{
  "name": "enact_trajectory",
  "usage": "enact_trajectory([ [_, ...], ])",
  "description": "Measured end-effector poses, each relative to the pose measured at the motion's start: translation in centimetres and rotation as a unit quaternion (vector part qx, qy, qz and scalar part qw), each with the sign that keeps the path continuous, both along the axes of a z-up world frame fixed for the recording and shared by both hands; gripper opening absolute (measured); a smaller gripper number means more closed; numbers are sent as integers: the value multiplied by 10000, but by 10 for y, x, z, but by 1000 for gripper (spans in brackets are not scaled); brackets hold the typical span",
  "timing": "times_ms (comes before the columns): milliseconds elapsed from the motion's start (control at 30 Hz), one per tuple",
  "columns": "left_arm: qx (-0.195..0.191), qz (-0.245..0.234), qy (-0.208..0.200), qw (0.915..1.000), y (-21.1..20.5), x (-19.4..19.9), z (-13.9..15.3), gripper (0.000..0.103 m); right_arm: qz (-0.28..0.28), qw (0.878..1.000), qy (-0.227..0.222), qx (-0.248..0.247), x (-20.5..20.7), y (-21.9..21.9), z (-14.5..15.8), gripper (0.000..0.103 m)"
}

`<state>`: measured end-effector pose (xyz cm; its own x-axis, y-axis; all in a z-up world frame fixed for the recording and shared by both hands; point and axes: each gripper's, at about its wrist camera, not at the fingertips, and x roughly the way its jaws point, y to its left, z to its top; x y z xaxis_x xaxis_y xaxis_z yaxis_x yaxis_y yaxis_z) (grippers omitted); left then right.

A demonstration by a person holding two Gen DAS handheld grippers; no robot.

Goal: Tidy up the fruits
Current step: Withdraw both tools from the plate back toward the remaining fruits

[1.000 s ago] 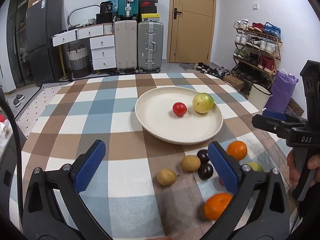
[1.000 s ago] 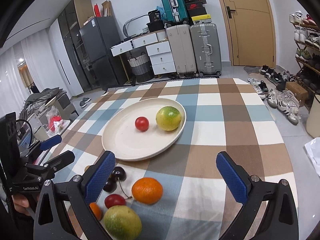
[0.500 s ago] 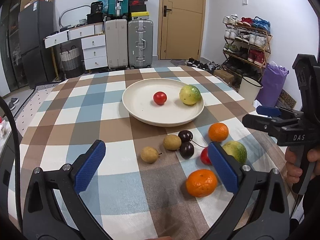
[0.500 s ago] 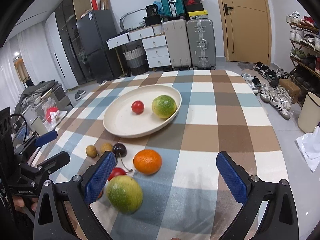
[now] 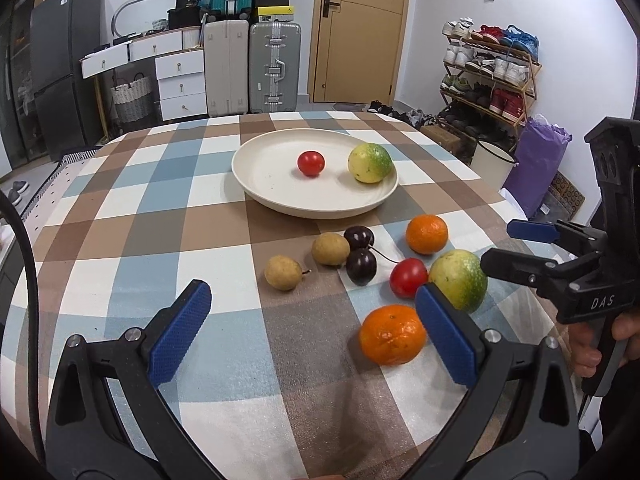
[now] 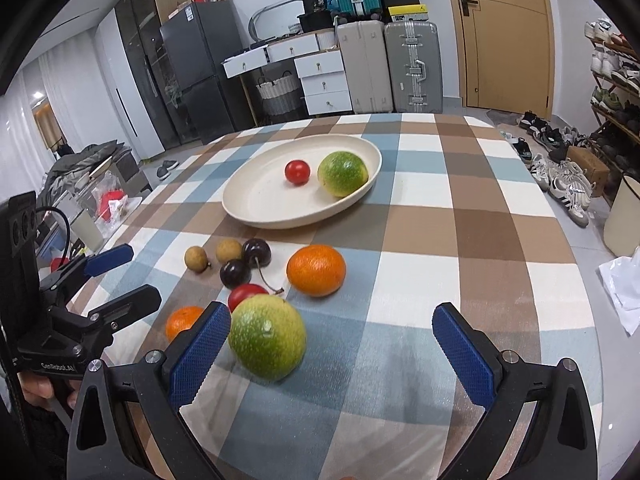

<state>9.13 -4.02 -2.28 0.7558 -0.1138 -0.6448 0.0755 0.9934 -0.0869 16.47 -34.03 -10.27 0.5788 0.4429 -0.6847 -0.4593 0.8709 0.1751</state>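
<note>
Left gripper [image 5: 312,336]: the jaws are spread wide and hold nothing. They hang over the checked cloth [image 5: 132,208].
Right gripper [image 6: 332,350]: the jaws are spread wide too. They hold nothing.
Green fruit on the cloth [image 6: 267,338]: round, green with some yellow, a small stem dot on top. It sits between the right jaws, just beside the left blue pad. It looks close enough to touch the pad, but I cannot tell.
Near orange [image 5: 393,334]: bright and bumpy. It lies between the left gripper's jaws, just beside the right blue pad.
Red tomato on the cloth [image 5: 408,277]: small and shiny, just past the green fruit.
Dark cherries [image 5: 361,255]: two, side by side, with thin stems, farther out from both jaws.
Brown fruits [image 5: 306,260]: two small round ones, to the left of the cherries.
Far orange [image 6: 316,270]: past the right jaws, near the plate.
Plate [image 5: 264,188]: cream and round, well past both grippers. It holds a small red tomato [image 5: 311,163] and a green-yellow fruit [image 5: 370,162], a little apart.
</note>
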Motion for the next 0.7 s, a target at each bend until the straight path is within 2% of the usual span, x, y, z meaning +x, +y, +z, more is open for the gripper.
enact_trajectory([
  [267, 229, -267, 245, 9991, -15, 3, -10, 102, 220, 9994, 150, -212, -9, 12, -12, 103],
  [467, 364, -421, 519, 9971, -24, 7, -20, 102, 348, 9989, 301, -113, -7, 17, -16, 102],
  [700, 286, -493, 734, 9957, -24, 10, -27, 102, 414, 9984, 362, -104, -6, 21, -19, 102],
])
